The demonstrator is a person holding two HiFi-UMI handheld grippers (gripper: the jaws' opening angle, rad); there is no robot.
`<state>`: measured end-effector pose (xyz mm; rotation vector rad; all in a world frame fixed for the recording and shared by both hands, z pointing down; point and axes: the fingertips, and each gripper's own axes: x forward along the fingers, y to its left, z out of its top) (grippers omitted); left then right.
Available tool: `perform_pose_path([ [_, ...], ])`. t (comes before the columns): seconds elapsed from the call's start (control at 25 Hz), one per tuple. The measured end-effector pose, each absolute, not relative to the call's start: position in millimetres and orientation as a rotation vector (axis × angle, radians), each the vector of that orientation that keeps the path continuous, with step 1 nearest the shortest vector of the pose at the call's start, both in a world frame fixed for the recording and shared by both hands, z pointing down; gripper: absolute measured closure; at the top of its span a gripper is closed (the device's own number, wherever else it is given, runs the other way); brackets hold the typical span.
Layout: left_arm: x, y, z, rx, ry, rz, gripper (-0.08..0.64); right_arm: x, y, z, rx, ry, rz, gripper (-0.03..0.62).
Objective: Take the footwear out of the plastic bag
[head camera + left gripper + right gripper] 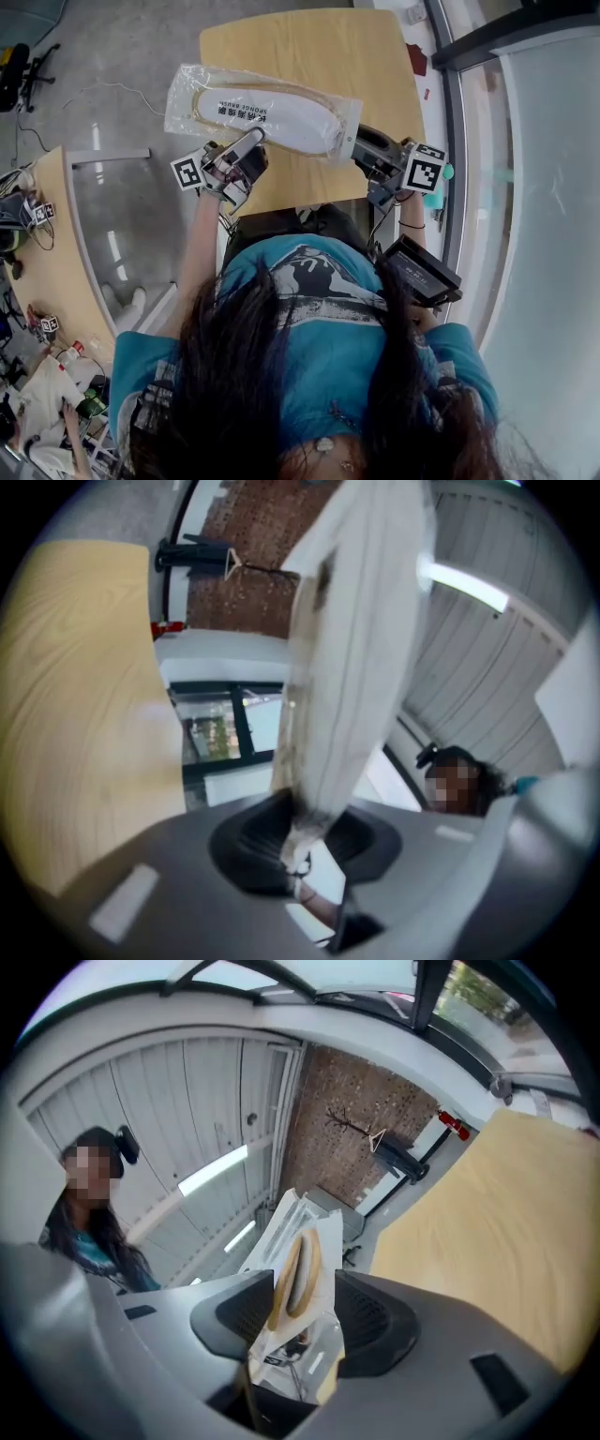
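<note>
The plastic bag [190, 97], with a white insole [281, 114] inside, is held over the near half of the worktop [319, 47]. The left tongs [255, 141] are clamped on the bag's near edge. The right tongs [357, 148] stand apart around the bag's end above the worktop's near edge, their pads not pressing it.

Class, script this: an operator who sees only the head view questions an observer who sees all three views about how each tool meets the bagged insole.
Operator: Is the left tool gripping?
Observer: Yes. The left gripper view shows the left tool shut on the thin end of the plastic bag.
Operator: And the right?
Observer: The right gripper view shows the right tool with jaws apart; the insole, inside the bag, stands between them.
</note>
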<state>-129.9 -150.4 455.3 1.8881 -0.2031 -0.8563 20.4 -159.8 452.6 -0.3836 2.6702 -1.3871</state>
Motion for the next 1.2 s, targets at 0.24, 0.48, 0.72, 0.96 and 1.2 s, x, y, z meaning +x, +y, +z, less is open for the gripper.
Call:
perform_pose_path([
  [0.24,-125,-153,456,1.871,-0.173,-0.847,0.489,18,-159,438,-0.260,2.613,-1.409,0.384],
  [0.48,-115,-158,470,1.932,-0.297,-0.707,0.479,17,-156,417,-0.227,2.601,-1.329,0.377],
  [0.72,-120,-156,483,1.947,-0.369,-0.617,0.485,10,-160,444,-0.435,2.842,-1.306,0.379],
  [0.96,-114,-155,481,1.938,-0.310,-0.616,0.485,-4,-160,449,-0.391,2.815,-1.413,0.404],
  [1.2,-116,-161,488,1.950,-0.427,-0.639,0.467,0,-161,455,-0.466,2.784,-1.487,0.481],
])
